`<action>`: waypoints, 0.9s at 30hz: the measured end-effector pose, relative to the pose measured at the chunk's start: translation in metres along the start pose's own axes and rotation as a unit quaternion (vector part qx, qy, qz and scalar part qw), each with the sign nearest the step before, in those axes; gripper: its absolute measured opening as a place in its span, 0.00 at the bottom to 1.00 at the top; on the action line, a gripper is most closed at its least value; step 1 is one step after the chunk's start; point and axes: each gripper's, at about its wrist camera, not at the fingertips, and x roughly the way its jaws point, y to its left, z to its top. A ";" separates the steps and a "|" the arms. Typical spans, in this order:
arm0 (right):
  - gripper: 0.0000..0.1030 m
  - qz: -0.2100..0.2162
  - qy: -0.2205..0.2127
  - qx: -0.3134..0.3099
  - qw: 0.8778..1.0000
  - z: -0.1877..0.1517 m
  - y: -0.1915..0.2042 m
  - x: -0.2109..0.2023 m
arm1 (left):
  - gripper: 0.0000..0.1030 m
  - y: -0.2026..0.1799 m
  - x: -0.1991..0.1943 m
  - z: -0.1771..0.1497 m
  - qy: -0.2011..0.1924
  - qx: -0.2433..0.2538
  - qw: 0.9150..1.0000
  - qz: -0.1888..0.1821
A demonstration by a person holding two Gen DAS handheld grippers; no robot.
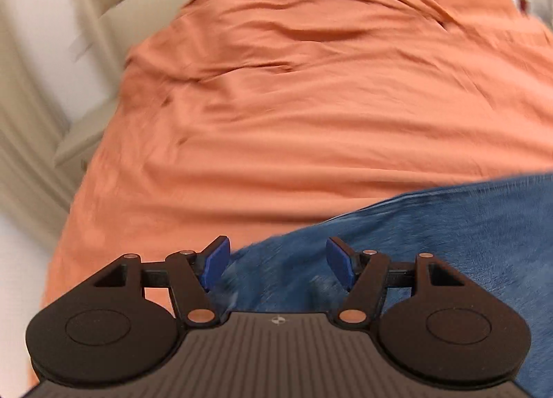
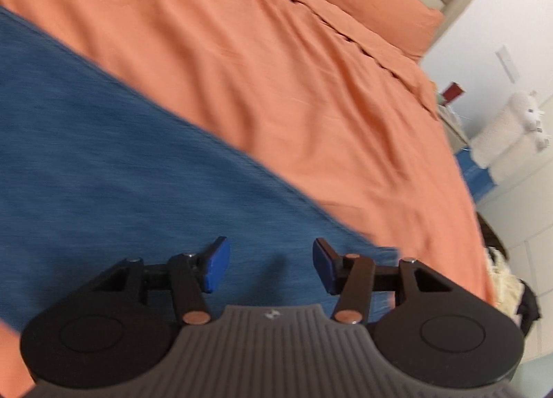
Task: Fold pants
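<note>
Pants (image 1: 449, 253) = blue fabric spread flat on the bed (image 1: 276, 104), orange sheet under & around them. Both views blurred, so detail is rough.

Left gripper (image 1: 278, 265): jaws apart, nothing between them, over the near-left end of the fabric. In that view the blue runs off to the right & slightly far; the fabric's left edge passes just by the left blue pad.

Right gripper (image 2: 271, 266): also apart, empty, above the blue cloth near its right end. In the right wrist view the pants (image 2: 121, 156) stretch away to the left as a broad band, their far edge a diagonal from far-left to near-right, ending at a corner just right of the gripper.

Judgement: long axis lies left-right betw. the 2 grippers, each sits at its own end, neither clearly nearer. Next grab prob. at these ends/edges. Can't tell which end is waist vs. hems, nor if pads touch the cloth.
</note>
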 end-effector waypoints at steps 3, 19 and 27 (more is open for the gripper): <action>0.47 0.031 -0.004 -0.005 0.999 -0.003 0.035 -0.012 | 0.74 0.036 -0.003 -0.014 -0.001 -0.060 0.998 -0.009; 0.47 0.015 0.015 -0.042 0.999 0.018 0.100 -0.009 | 0.74 0.120 0.096 -0.062 0.048 -0.265 0.954 -0.132; 0.47 -0.002 0.027 -0.055 0.998 0.023 0.108 -0.005 | 0.30 0.093 0.070 -0.053 0.006 -0.173 0.980 -0.102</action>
